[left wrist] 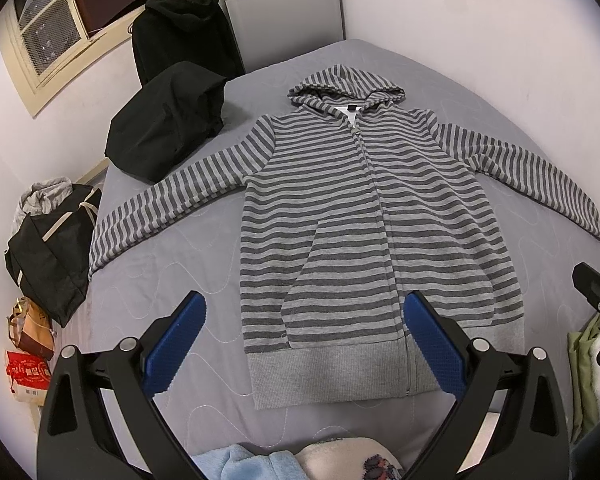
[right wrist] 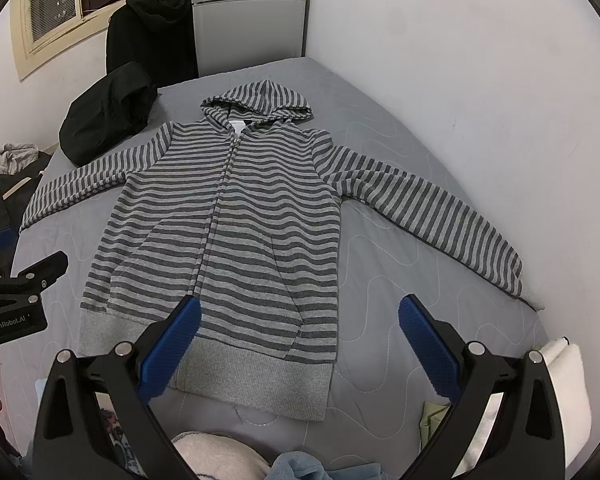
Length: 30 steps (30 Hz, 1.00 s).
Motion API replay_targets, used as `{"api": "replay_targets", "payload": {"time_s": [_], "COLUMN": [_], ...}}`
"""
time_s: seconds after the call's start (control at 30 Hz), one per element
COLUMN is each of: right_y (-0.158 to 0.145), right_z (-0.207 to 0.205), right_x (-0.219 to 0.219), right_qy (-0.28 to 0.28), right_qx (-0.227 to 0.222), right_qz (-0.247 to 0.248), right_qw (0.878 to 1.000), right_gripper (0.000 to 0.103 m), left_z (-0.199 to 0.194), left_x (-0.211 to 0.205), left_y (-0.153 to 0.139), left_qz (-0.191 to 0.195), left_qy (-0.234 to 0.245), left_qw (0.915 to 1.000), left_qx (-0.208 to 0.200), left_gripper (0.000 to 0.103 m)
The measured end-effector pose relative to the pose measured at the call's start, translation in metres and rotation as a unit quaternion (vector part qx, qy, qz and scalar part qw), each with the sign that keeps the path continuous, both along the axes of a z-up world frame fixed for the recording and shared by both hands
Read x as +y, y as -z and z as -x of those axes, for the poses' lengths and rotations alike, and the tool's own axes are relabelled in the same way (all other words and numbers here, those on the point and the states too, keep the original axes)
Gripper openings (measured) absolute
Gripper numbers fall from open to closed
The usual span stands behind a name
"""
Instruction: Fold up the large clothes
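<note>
A grey striped zip hoodie (left wrist: 364, 216) (right wrist: 228, 216) lies flat and face up on the grey quilted bed (left wrist: 172, 288) (right wrist: 412, 280), hood toward the far wall, both sleeves spread out to the sides. My left gripper (left wrist: 306, 308) hovers open above the hem, slightly left of the zip, with nothing between its blue pads. Also open and holding nothing, my right gripper (right wrist: 300, 316) hangs over the hem's right corner. Part of each gripper shows at the edge of the other's view.
A black garment (left wrist: 168, 120) (right wrist: 108, 112) lies bunched at the bed's far left corner, another hangs behind it. Bags (left wrist: 52, 252) sit on the floor at left. White walls bound the bed at right. Blue and cream towels (left wrist: 284, 460) (right wrist: 220, 460) lie at the near edge.
</note>
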State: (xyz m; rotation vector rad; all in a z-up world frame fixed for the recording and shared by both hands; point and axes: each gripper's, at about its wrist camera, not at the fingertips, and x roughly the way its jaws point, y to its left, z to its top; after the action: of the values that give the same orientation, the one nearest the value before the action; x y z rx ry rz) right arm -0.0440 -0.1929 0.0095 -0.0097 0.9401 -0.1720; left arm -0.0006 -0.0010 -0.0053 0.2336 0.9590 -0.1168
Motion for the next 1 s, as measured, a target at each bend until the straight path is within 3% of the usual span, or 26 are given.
{"api": "replay_targets", "payload": {"time_s": [0.53, 0.9, 1.0], "right_y": [-0.003, -0.006, -0.007], "right_z": [0.004, -0.001, -0.011], "right_x": [0.001, 0.001, 0.006], "right_qy": [-0.012, -0.011, -0.023], "right_qx": [-0.001, 0.000, -0.003], "right_qz": [0.004, 0.021, 0.003], "right_qw": [1.000, 1.000, 1.000], "right_gripper": [0.098, 0.098, 0.098], "left_z": [0.006, 0.003, -0.003], "left_x": [0.005, 0.019, 0.031], "left_y": [-0.008, -0.008, -0.008], "left_qz": [-0.002, 0.033, 0.038], "left_qy": [-0.012, -0.020, -0.033], "left_qw": [0.9999, 0.9992, 0.9987], "left_qx": [-0.004, 0.002, 0.000], "left_gripper": [0.097, 0.097, 0.097]}}
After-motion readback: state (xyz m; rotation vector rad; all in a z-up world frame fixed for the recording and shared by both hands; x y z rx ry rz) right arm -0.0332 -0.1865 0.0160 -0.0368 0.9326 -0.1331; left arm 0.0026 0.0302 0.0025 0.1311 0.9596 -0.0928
